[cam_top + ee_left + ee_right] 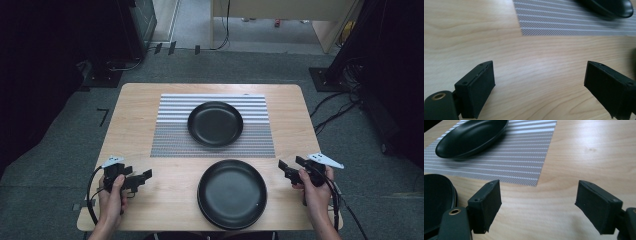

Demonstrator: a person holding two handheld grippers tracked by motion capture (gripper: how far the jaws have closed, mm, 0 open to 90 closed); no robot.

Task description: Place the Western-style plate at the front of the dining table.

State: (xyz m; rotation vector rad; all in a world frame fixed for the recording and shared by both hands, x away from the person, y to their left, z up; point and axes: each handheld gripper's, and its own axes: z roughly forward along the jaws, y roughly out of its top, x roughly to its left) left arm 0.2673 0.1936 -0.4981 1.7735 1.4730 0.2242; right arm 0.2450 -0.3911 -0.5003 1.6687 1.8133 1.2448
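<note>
A black plate stack [232, 193] sits upright on bare wood, just below the placemat [170, 140].

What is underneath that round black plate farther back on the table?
The far black round plate rests on a grey striped placemat, which lies on the light wooden table. The patch of mat directly beneath the plate is covered, so whether anything else lies there cannot be seen.

We see a light wooden table [150, 100] standing on grey carpet [60, 165]. At twelve o'clock beyond it, the carpet gives way to a paler floor [192, 20] and a light wooden cabinet [280, 12] stands there. At ten o'clock dark equipment [135, 25] sits in shadow, with cables [122, 65] at its foot. At two o'clock black stands [345, 55] rise, and more cables [332, 112] trail across the carpet. Light falls evenly on the tabletop; both side edges of the room lie dark.
</note>
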